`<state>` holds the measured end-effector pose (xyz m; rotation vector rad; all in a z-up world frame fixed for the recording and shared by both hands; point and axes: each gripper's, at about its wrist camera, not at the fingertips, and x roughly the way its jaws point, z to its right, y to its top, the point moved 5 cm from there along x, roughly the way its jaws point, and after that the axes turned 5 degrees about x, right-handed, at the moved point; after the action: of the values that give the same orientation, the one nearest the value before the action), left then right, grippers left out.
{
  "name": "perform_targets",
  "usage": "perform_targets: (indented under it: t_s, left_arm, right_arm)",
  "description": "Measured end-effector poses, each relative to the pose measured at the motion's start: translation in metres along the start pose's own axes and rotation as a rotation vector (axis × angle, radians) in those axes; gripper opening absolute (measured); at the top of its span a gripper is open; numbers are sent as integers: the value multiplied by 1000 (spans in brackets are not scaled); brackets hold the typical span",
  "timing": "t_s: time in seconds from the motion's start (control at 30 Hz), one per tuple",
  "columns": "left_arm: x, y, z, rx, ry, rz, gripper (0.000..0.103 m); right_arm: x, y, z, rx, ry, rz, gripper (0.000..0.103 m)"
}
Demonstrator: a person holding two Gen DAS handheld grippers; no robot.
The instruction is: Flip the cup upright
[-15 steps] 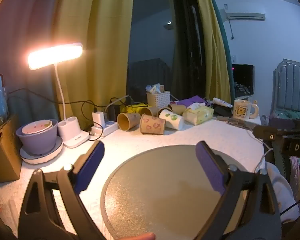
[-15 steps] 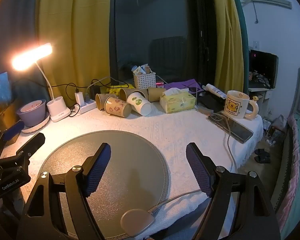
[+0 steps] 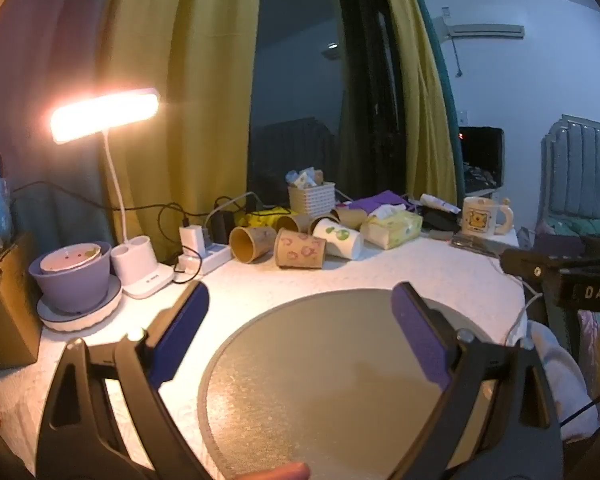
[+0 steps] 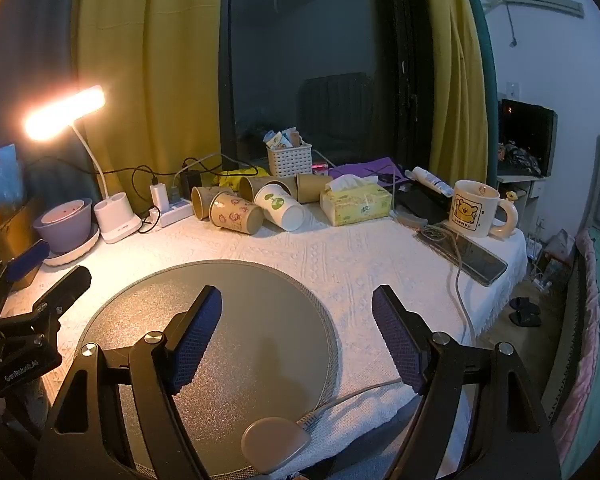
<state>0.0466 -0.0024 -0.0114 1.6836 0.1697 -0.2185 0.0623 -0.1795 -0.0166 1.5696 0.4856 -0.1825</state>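
Several paper cups lie on their sides at the back of the table: a brown cup with pink prints (image 3: 299, 249) (image 4: 236, 213), a white cup with green prints (image 3: 338, 237) (image 4: 281, 206), and plain brown cups (image 3: 251, 243) (image 4: 203, 199) beside them. My left gripper (image 3: 300, 300) is open and empty above the round grey mat (image 3: 332, 376), well short of the cups. My right gripper (image 4: 297, 306) is open and empty over the mat's right edge (image 4: 324, 320). The left gripper also shows at the left of the right wrist view (image 4: 32, 320).
A lit desk lamp (image 3: 104, 120) and a purple bowl (image 3: 72, 276) stand at the left. A power strip (image 3: 208, 256), white basket (image 3: 311, 198), tissue pack (image 4: 356, 204), mug (image 4: 476, 210) and phone (image 4: 464, 254) crowd the back and right. A cable (image 4: 456, 300) runs off the table edge.
Both grippers have held almost still; the views are nearly the same as before.
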Motion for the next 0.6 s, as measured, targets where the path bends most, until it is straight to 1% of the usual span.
perform_targets:
  t_s: [0.27,0.6]
  left_arm:
    - [1,-3,2,-10,-19,-7,94]
    - [1,-3,7,-11,-25,-15,94]
  right_arm:
    - [0,0,0,0,1,0,80]
    - [0,1,0,1,1,-1,80]
